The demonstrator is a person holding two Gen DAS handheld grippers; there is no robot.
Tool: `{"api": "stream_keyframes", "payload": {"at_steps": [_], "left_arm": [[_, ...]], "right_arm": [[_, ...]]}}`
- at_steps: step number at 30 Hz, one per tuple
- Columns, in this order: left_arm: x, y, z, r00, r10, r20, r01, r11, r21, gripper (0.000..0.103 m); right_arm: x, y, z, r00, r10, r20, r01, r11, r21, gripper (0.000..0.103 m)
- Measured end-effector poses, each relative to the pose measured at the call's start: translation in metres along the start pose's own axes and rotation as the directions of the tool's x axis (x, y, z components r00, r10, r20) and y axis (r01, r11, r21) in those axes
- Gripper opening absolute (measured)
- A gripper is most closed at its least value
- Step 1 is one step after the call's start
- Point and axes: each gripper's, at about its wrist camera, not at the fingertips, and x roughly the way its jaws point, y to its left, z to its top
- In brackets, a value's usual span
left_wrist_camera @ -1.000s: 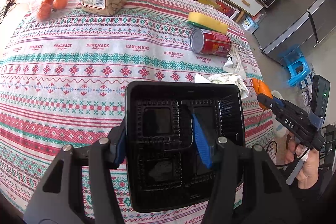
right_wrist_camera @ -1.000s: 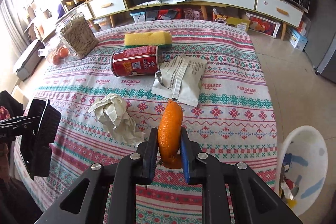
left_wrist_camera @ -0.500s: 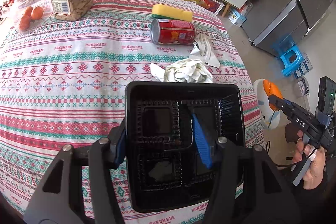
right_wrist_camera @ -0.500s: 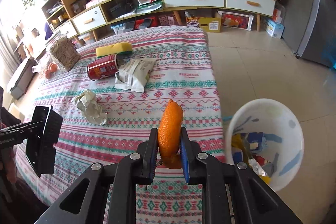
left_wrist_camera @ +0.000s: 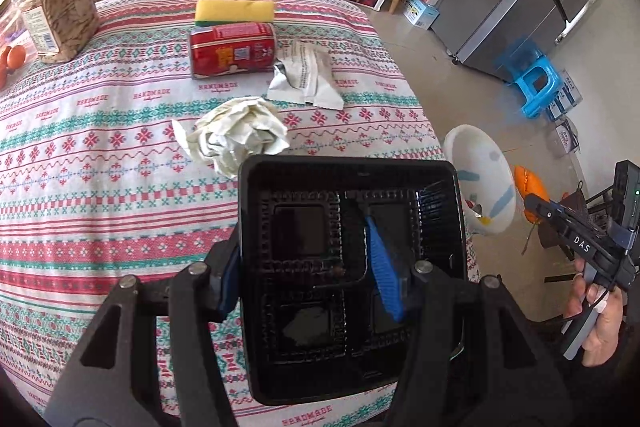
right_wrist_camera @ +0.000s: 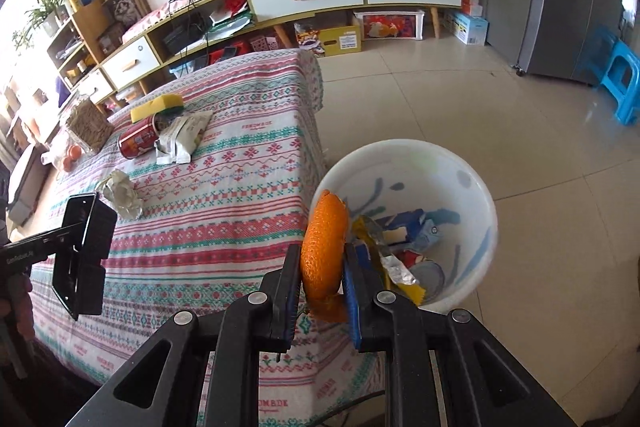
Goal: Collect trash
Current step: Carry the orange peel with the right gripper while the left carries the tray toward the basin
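The right hand-held gripper [right_wrist_camera: 322, 287] pinches an orange peel [right_wrist_camera: 325, 247] near the rim of the white bin [right_wrist_camera: 472, 187], which stands on the floor beside the bench [right_wrist_camera: 224, 187]. Carry the peel past the rim to the bin's middle — then spread the jaws. The left hand-held gripper [left_wrist_camera: 310, 287] clamps a black tray [left_wrist_camera: 352, 275] above the bench; it likely goes next.
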Motion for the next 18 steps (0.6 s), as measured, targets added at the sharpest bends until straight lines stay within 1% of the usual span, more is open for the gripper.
{"api": "stream_keyframes", "payload": {"at_steps": [8, 12, 18], "left_arm": [[0.032, -0.048, 0.011, 0.999, -0.018, -0.026, 0.019, 0.999, 0.031, 0.058], [0.05, -0.075, 0.014, 0.998, -0.014, -0.055, 0.017, 0.998, 0.067, 0.057], [0.076, -0.117, 0.022, 0.997, 0.0, -0.075, 0.009, 0.993, 0.122, 0.057]], "right_arm": [[-0.01, -0.034, -0.005, 1.0, -0.011, -0.003, 0.011, 0.999, 0.051, 0.02], [-0.012, -0.048, -0.008, 1.0, -0.013, -0.005, 0.014, 0.997, 0.071, 0.02], [-0.016, -0.078, -0.015, 1.0, -0.026, -0.009, 0.027, 0.992, 0.123, 0.02]]}}
